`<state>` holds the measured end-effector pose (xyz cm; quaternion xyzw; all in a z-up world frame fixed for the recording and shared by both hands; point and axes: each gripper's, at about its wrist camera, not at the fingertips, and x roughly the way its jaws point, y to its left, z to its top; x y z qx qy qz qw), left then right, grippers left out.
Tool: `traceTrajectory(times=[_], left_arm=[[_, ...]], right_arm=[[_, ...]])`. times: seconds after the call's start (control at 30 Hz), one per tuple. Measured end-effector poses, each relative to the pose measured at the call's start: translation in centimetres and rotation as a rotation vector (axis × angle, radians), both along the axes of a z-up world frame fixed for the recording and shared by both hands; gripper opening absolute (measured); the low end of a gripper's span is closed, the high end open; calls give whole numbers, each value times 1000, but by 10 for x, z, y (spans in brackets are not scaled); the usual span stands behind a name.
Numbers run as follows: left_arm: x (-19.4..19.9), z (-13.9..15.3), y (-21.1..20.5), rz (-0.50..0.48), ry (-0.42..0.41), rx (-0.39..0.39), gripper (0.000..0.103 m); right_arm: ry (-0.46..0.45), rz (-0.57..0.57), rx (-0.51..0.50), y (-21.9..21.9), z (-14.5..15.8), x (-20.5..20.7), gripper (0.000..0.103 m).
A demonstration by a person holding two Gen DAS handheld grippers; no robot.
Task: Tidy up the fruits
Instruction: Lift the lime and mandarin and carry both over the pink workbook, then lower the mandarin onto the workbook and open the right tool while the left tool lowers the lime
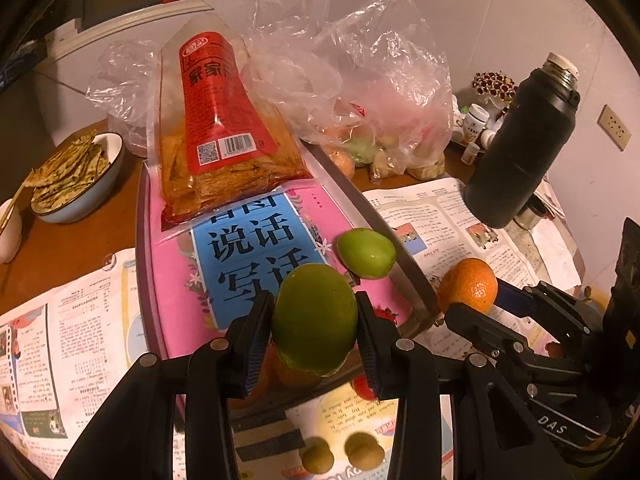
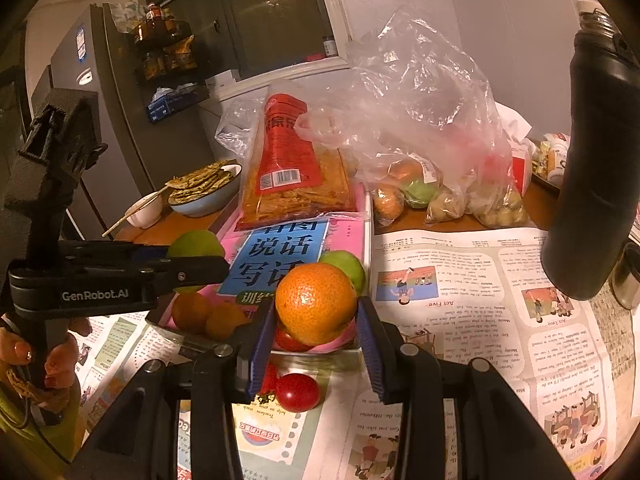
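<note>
A smooth oval green fruit (image 1: 315, 320) is clamped upright between the left gripper's (image 1: 316, 334) fingers, above the near edge of the metal tray (image 1: 400, 256). A dimpled round orange tangerine (image 2: 316, 303) sits pinched in the right gripper (image 2: 316, 334). A second green fruit (image 1: 366, 254) lies against the tray's right edge. A glossy red cherry tomato (image 2: 298, 392) rests on the newspaper (image 2: 460, 292) by the tray's near edge.
</note>
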<state>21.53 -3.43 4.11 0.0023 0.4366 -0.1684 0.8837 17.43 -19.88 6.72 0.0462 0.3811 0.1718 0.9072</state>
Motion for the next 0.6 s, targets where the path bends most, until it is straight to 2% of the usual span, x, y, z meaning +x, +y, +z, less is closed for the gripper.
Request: traceTrajectory(times=[0.6], left_arm=[[27, -31, -19, -15, 67, 14, 41]], right_arm=[[16, 35, -35, 9, -15, 13, 41]])
